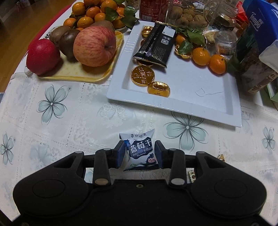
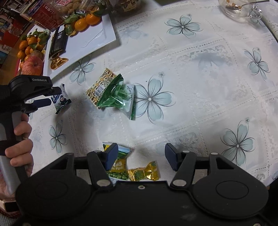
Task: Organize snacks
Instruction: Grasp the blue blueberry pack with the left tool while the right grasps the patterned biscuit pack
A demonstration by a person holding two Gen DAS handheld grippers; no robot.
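Observation:
My left gripper [image 1: 139, 153] is shut on a small white-and-blue dried blueberry packet [image 1: 139, 151], which both blue pads press from the sides just above the tablecloth. The right wrist view shows the same gripper [image 2: 52, 98] holding the packet [image 2: 61, 100] at the left, with a hand [image 2: 20, 139] on its handle. My right gripper [image 2: 140, 156] stands open, pointing down over a green pea packet [image 2: 118, 165] and a gold-wrapped candy [image 2: 144, 172]. A green packet [image 2: 118, 97] lies on a patterned brown packet [image 2: 99, 87] mid-table.
A white rectangular tray [image 1: 191, 90] holds a black packet [image 1: 156, 43], gold foil coins [image 1: 142, 75] and tangerines [image 1: 201, 56]. A yellow tray [image 1: 78, 78] with apples [image 1: 94, 46] and kiwis stands to its left. Jars and boxes crowd the back. A glass bowl [image 2: 238, 8] sits far right.

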